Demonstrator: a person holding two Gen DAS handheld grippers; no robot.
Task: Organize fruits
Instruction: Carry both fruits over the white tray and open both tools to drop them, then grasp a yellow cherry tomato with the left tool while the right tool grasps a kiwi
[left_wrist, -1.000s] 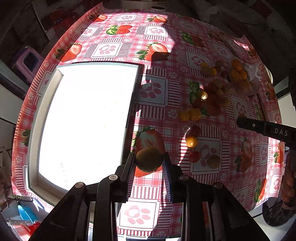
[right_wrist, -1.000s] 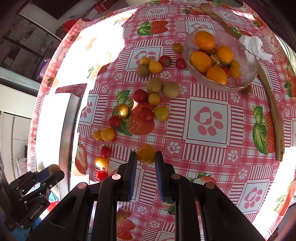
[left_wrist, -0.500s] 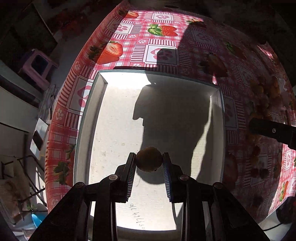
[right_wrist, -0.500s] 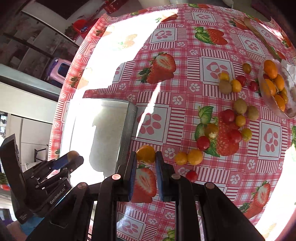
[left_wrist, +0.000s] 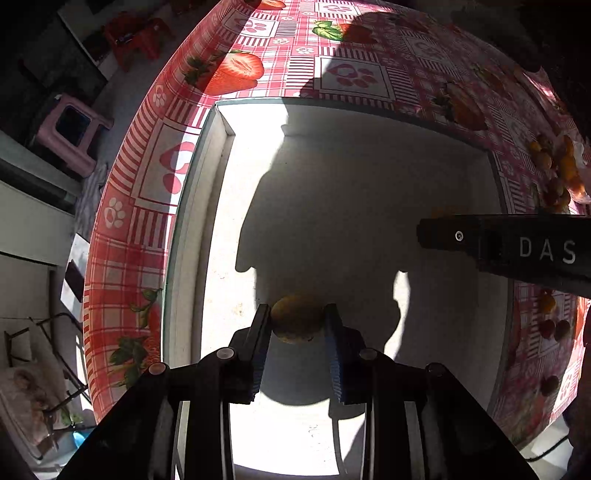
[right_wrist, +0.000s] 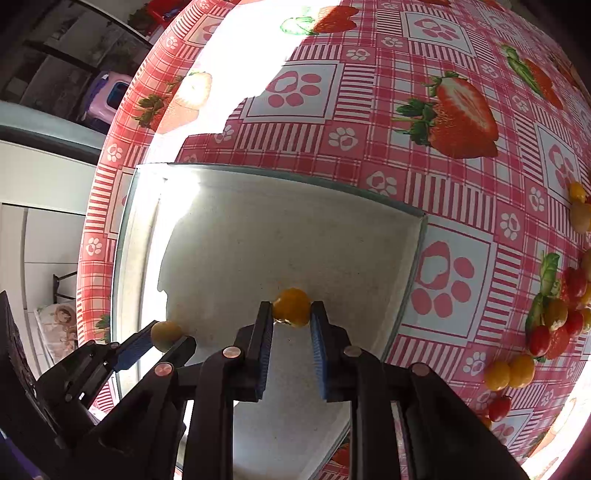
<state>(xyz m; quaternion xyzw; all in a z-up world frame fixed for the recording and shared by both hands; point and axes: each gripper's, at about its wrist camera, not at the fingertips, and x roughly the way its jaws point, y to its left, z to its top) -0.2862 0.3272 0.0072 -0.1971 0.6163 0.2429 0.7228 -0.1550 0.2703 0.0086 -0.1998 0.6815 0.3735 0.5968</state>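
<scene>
We are noting both grippers hanging over the white tray (left_wrist: 369, 177) on the worktop (right_wrist: 369, 155). The left gripper (left_wrist: 297, 321), jaws clenched, is holding a dull greenish-brown fruit (left_wrist: 297, 319); the right gripper (right_wrist: 291, 314), jaws likewise clenched, is gripping a glossy orange fruit (right_wrist: 291, 307).

Risks we are flagging: both fruits are small, round and smooth, so on release they are likely to roll across the flat, matte tray floor. The low rim should contain them. The grippers are working near each other and could collide. Harsh glare is washing out the left rim.
</scene>
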